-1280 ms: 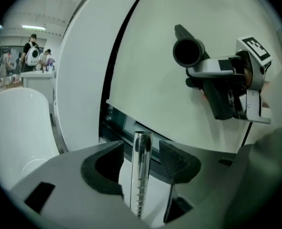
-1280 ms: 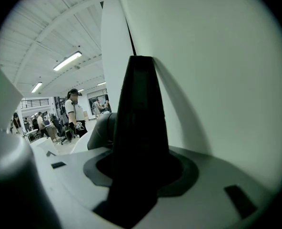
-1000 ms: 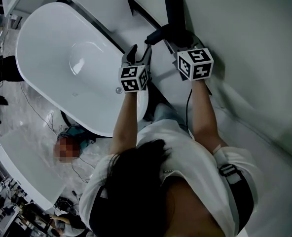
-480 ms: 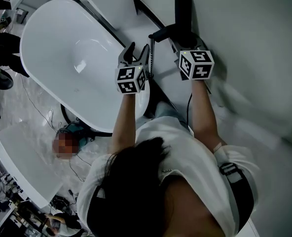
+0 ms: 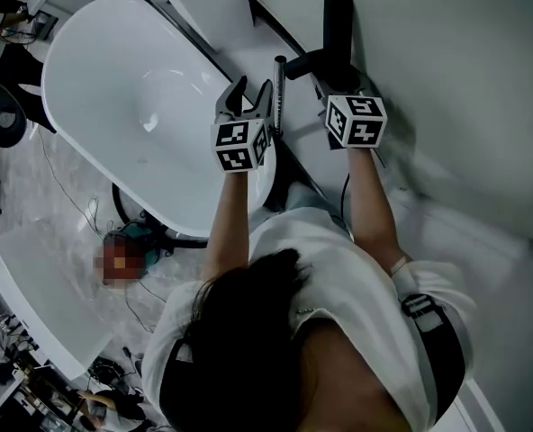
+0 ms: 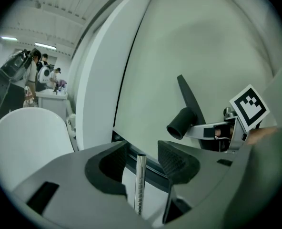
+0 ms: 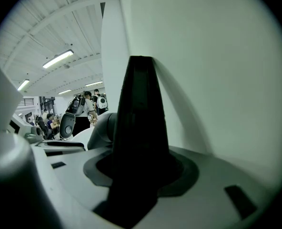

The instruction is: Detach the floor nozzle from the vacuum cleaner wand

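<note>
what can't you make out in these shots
- Wand lower end: head view, hidden under the person's arms.
- Pads of the right gripper: right gripper view, covered by the black floor nozzle it clamps.
- Background people: both gripper views, too small for detail.

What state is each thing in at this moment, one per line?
wand: upright, top end bare.
floor nozzle: detached from wand, neck end open.
left gripper: open; jaws have just closed slightly; wand between them, not gripped.
right gripper: shut on floor nozzle.
</note>
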Tool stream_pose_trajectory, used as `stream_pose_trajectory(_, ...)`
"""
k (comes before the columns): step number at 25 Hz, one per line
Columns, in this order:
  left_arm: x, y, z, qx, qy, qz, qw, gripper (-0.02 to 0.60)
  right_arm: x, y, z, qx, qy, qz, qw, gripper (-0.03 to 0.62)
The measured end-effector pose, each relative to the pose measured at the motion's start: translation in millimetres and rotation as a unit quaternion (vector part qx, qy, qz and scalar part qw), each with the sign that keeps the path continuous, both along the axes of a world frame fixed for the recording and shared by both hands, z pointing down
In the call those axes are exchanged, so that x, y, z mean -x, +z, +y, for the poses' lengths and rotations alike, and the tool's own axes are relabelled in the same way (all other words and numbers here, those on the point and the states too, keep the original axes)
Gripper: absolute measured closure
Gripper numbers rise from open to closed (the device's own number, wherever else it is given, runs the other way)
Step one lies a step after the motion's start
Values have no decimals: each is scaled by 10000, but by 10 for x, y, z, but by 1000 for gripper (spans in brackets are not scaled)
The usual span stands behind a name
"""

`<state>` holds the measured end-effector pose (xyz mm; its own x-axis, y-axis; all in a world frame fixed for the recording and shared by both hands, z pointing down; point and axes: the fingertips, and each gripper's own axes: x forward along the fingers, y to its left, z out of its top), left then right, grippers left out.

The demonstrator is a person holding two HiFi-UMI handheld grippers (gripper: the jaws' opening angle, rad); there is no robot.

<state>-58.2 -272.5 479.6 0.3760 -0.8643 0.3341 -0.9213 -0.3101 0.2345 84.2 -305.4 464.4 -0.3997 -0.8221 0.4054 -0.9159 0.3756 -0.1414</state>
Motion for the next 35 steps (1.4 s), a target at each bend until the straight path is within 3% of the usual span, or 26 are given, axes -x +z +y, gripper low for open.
stream_pose_trajectory(9,69,-106,201,-136,-40,-157,9998,413,68,1,257,-73,-18,140,9999,381)
stream_pose_trajectory(20,113,-208,372,-279,-23,-312,9991,538,142,-1,502,-102,53,250,9996,381)
stream_pose_trajectory(26,131,-211,451,-269,-22,-380,9989,577,192,-9,579,-136,36,266,9995,381)
stream_pose_trajectory(35,110,-180,542,-116,21,-550,9984,578,273,58,700,-63,-10,353,9994,381)
